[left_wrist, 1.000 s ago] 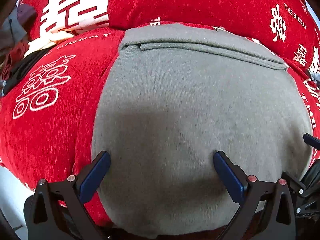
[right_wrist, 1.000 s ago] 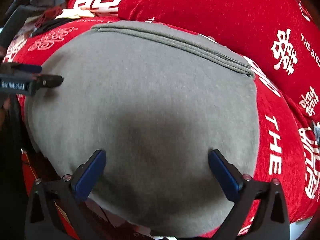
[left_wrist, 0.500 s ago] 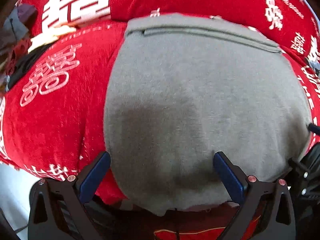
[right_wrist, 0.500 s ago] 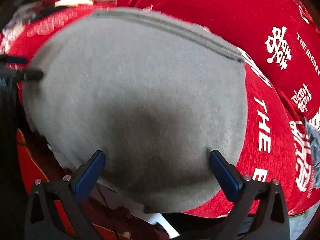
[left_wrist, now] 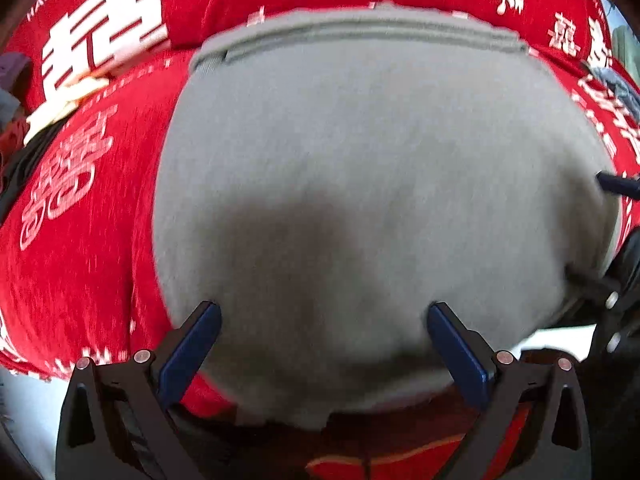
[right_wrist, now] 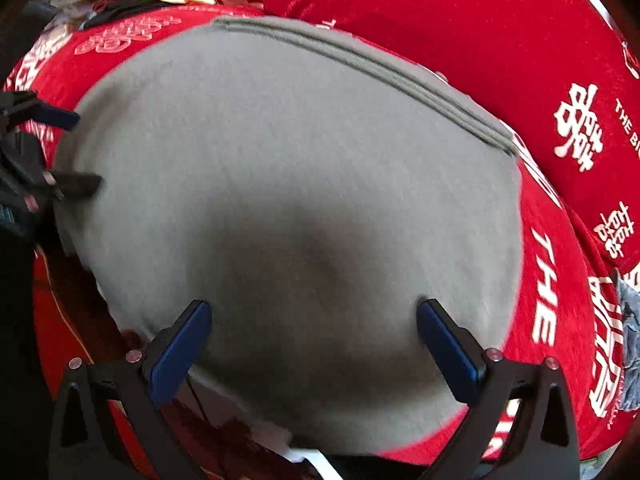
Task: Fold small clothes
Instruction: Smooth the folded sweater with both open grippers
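Note:
A grey knit garment [left_wrist: 360, 168] lies flat on a red printed sofa seat, with a folded double edge at its far side; it fills the right wrist view too as the same grey garment [right_wrist: 280, 184]. My left gripper [left_wrist: 323, 344] hovers over its near edge, open, nothing between the blue fingers. My right gripper [right_wrist: 314, 344] is open over the near right part of the cloth, also empty. Each gripper's tips show at the side of the other's view.
The red sofa cover [left_wrist: 72, 240] with white characters surrounds the garment, and its backrest [right_wrist: 460, 32] rises behind. A heap of other clothes [left_wrist: 24, 120] lies at the far left. A bluish cloth scrap [right_wrist: 628, 340] lies at the right. Floor shows below the seat's edge.
Both grippers have drawn back toward the seat's front edge, so the garment's near hem and the floor now show. Both stayed open and empty.

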`<state>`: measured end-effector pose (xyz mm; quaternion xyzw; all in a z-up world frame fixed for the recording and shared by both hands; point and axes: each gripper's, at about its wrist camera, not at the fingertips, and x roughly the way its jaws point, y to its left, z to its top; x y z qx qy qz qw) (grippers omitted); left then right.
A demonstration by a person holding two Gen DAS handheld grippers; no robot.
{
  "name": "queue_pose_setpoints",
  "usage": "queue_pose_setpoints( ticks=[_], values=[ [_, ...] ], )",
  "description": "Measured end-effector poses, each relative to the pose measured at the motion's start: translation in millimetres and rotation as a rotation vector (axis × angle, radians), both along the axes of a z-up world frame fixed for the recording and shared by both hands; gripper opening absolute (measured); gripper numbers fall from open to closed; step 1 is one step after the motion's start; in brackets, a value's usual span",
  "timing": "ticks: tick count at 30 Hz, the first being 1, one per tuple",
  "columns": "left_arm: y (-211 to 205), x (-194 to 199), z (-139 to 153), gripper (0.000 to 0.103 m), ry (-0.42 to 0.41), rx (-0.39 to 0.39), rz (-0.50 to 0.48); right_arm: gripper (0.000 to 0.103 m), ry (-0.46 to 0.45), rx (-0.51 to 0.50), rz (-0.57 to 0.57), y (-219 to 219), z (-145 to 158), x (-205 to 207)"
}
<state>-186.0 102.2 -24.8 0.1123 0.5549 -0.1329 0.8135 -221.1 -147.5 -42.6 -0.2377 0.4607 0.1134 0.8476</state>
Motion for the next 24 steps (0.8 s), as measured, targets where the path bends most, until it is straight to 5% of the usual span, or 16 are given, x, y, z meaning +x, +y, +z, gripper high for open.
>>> queue_pose_setpoints(
  ticks=[4,8,13,16,20,24],
  values=[
    [14,2,6,0.103,0.047,-0.006,0.037,0.102,0.04,-0.047,-0.035,-18,0,-10],
    [7,16,45,0.103,-0.073,-0.08,0.037,0.102,0.013,0.139,-0.083,-37,35,9],
    [-9,100,73,0.103,-0.161,-0.139,0.172,0.102,-0.185,0.204,-0.22,-40,87,98],
    [-15,156,78,0.103,-0.17,-0.168,0.31,0.102,-0.229,0.277,-0.322,-36,103,169],
    [-18,218,64,0.103,-0.114,-0.185,0.485,0.102,-0.167,0.343,-0.41,-16,94,247],
    [-29,253,31,0.103,-0.038,-0.131,0.508,0.102,0.0,0.351,-0.395,0,57,297]
  ],
)
